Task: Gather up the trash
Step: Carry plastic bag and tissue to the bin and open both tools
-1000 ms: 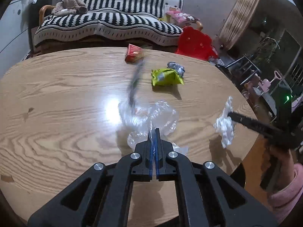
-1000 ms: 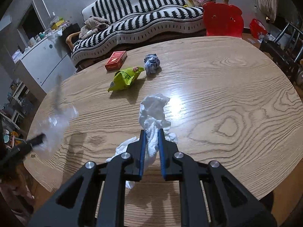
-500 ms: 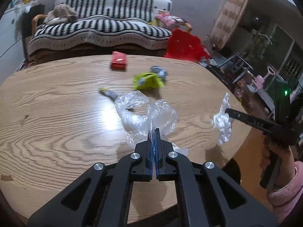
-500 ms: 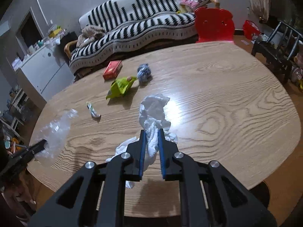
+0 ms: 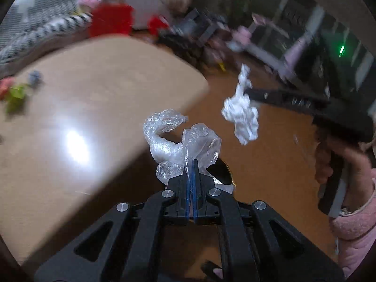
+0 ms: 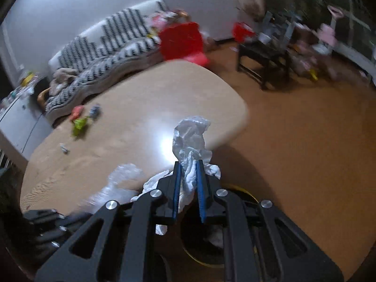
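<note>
Left gripper (image 5: 192,164) clamped on featherlight, slippery plastic wrap (image 5: 181,138), right gripper (image 6: 188,164) pinching soft crumpled tissue (image 6: 191,138) mid-wad, likeliest secure.

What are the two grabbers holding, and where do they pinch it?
The left gripper pinches the clear plastic wrap at its bottom edge. The right gripper pinches the white tissue around its middle.

A striped sofa (image 6: 105,47), a red chair (image 6: 182,41) and a dark side table (image 6: 263,56) stand beyond the wooden table (image 6: 164,94).
</note>
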### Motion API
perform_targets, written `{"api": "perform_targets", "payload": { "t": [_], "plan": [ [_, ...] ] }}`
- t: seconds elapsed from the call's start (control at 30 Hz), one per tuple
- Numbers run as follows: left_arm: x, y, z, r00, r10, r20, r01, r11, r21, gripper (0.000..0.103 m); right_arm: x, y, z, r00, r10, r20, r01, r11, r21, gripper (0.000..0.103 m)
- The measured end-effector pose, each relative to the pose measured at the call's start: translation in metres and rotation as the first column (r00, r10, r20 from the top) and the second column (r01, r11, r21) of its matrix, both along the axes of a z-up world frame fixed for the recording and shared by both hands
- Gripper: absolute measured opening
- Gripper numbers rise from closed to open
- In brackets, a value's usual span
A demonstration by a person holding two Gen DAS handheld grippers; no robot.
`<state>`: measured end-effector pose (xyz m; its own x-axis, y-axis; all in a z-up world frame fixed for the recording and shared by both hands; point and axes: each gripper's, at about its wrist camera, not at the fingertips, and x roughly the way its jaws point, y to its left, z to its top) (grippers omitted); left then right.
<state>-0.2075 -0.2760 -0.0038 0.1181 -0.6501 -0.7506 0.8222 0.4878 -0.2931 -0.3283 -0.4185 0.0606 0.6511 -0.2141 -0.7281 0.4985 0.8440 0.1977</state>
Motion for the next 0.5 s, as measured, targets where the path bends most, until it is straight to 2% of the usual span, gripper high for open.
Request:
{"api": "perform_targets", "payload": {
  "t": [0.03, 0.23, 0.4, 0.5],
  "plan": [
    [-0.01, -0.019, -0.018, 0.999, -0.033, -0.026, 0.034, 0.999, 0.022, 0.0, -0.013, -0.009, -0.014, 1.0, -0.02, -0.019, 0.02, 1.0, 0.02, 0.014],
    [-0.04, -0.075, -0.081, 0.991, -0.103, -0.085, 0.113, 0.984, 0.134, 0.0, -0.058, -0.051, -0.096, 0.988, -0.097, -0.118, 0.114, 0.983, 0.142, 0.014],
    [-0.047, -0.089, -0.109, 0.988, -0.099, -0.118, 0.12, 0.974, 0.192, 0.0, -0.067, -0.069, -0.133, 0.981, -0.118, -0.154, 0.148, 0.969, 0.196, 0.014],
    [-0.04, -0.089, -0.12, 0.987, -0.087, -0.132, 0.114, 0.971, 0.211, 0.0, -0.063, -0.072, -0.145, 0.979, -0.114, -0.171, 0.149, 0.966, 0.21, 0.014]
  ]
}}
